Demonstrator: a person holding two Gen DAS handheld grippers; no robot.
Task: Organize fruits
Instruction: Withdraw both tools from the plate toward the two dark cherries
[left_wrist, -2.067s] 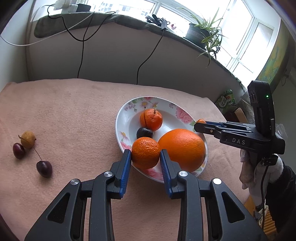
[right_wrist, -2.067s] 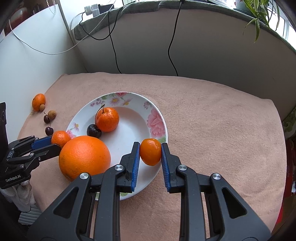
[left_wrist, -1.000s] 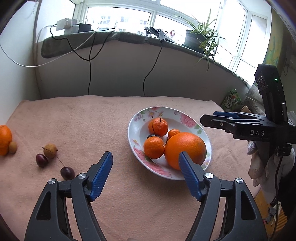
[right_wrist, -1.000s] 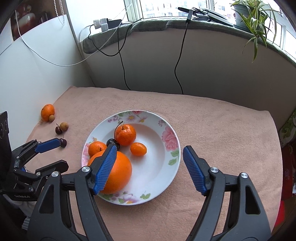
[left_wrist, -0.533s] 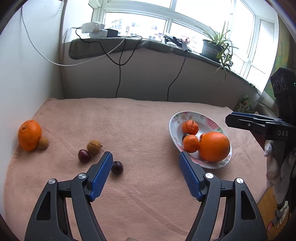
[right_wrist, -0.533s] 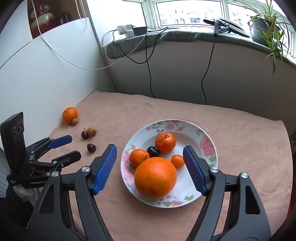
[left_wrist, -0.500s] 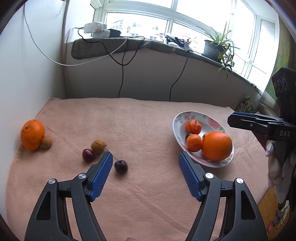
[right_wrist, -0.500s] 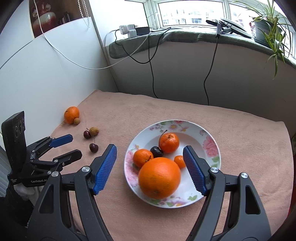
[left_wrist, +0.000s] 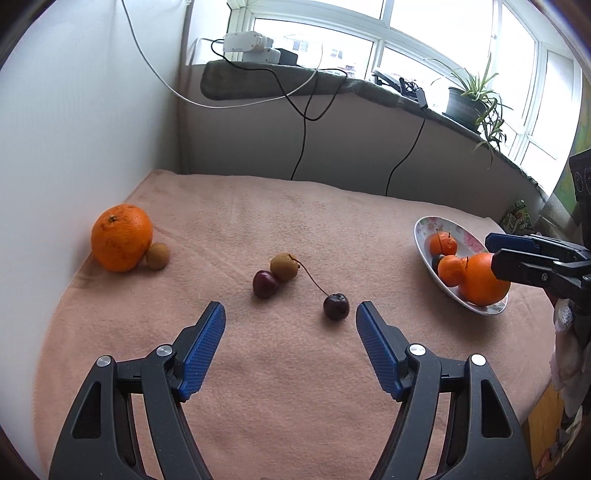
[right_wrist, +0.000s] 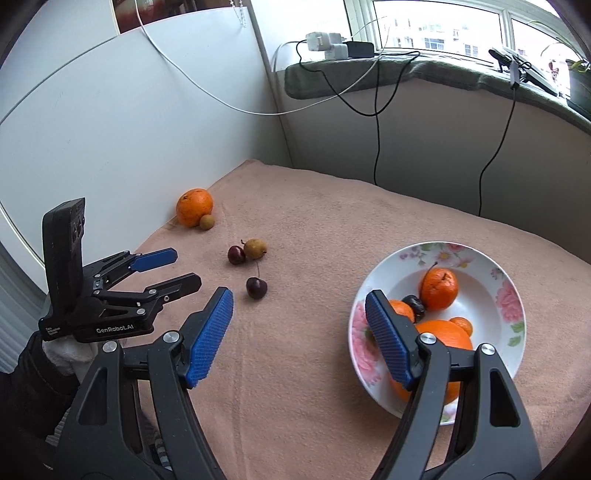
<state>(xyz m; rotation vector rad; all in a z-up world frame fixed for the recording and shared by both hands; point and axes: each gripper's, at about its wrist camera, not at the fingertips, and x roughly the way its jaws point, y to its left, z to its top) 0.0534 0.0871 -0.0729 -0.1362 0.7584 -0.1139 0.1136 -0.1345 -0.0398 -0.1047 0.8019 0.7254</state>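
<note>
A white flowered plate (right_wrist: 508, 295) holds a large orange (left_wrist: 480, 282), small mandarins (right_wrist: 439, 284) and a dark cherry (right_wrist: 415, 304). Loose on the pink cloth lie a stemmed dark cherry (left_wrist: 336, 306), a second cherry (left_wrist: 265, 284) touching a brown longan (left_wrist: 283, 267), and a big orange (left_wrist: 122, 238) with another longan (left_wrist: 157, 255) by the wall. My left gripper (left_wrist: 290, 321) is open and empty, just short of the stemmed cherry. My right gripper (right_wrist: 299, 306) is open and empty, between the plate and the loose fruit.
A white wall (left_wrist: 74, 129) borders the cloth on the left. A low grey wall with hanging black cables (left_wrist: 303, 144) closes the back. The window ledge carries chargers (right_wrist: 327, 44) and a potted plant (left_wrist: 469, 103). The cloth's front edge drops off at the right (left_wrist: 532, 398).
Both grippers let go of their mandarins in the plate, opened wide and drew back. They then swung left, so the loose cherries and longans now lie ahead of the left gripper.
</note>
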